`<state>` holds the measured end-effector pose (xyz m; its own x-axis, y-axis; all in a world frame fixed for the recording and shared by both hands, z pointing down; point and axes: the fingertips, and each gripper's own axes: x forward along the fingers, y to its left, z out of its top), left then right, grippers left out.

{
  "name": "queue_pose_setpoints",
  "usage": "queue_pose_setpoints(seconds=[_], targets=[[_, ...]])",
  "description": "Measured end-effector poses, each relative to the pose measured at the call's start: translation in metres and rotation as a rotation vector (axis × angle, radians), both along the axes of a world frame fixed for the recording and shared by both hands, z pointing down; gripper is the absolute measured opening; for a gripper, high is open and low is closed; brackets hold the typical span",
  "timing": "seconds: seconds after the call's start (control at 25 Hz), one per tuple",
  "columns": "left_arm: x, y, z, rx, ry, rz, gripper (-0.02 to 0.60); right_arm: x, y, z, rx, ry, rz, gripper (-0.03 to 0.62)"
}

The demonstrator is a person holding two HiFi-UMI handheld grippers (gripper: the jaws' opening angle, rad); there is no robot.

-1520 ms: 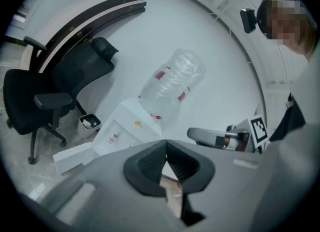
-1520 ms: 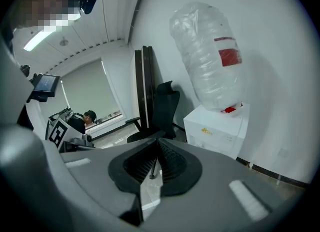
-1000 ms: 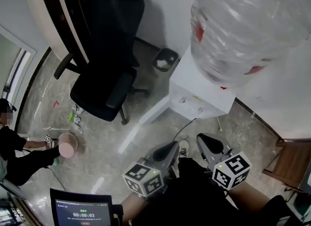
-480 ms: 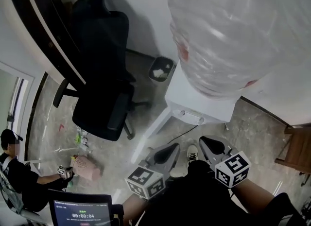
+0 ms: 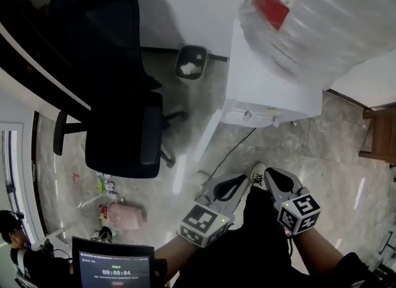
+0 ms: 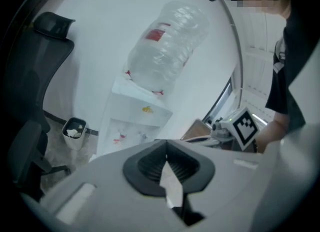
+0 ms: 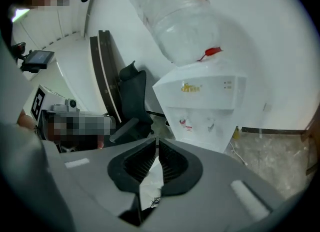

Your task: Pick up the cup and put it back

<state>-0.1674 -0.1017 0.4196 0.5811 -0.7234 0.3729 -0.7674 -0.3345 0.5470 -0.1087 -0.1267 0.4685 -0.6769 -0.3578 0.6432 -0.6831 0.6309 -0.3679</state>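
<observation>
Left tongs [image 5: 238, 183] and right tongs [image 5: 270, 174] are both pressed together, empty, low by my legs. I see no cup in any view. If I swing blind toward the dispenser [image 5: 266, 82], I could bump its bottle [image 5: 322, 26], jaws unopened.

office chair [image 5: 120, 138], water dispenser [image 5: 266, 88], waste bin [image 5: 190, 64]

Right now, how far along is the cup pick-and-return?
Done: nothing visible. In hand: nothing; the left gripper and right gripper are both shut and empty, pointing toward the white water dispenser with its clear plastic bottle. Left: everything; no cup shows in any view, so finding, lifting and returning it remain.
</observation>
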Motion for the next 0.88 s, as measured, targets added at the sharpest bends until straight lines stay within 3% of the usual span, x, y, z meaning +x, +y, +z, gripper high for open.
queue_pose_setpoints(seconds=[0.16,0.36,0.44,0.56,0.76,0.88], targets=[[-0.001,0.021,0.021,0.002,-0.063,0.017,0.005,-0.005,0.024,0.019,-0.012,0.012,-0.03,0.032],[0.023,0.017,0.054,0.123,-0.282,0.085,0.004,0.019,0.021,0.066,0.017,0.036,-0.127,0.032],[0.037,0.016,0.072,0.15,-0.33,0.115,0.004,0.032,0.017,0.097,0.011,0.054,-0.159,0.035],[0.064,0.018,0.107,0.148,-0.29,0.138,0.004,0.049,0.008,0.156,-0.003,0.077,-0.183,0.035],[0.113,0.036,0.176,0.102,-0.129,0.185,0.004,0.061,-0.002,0.249,-0.006,0.114,-0.199,0.043],[0.123,0.034,0.217,0.137,-0.09,0.225,0.005,0.058,-0.016,0.306,0.014,0.117,-0.166,0.044]])
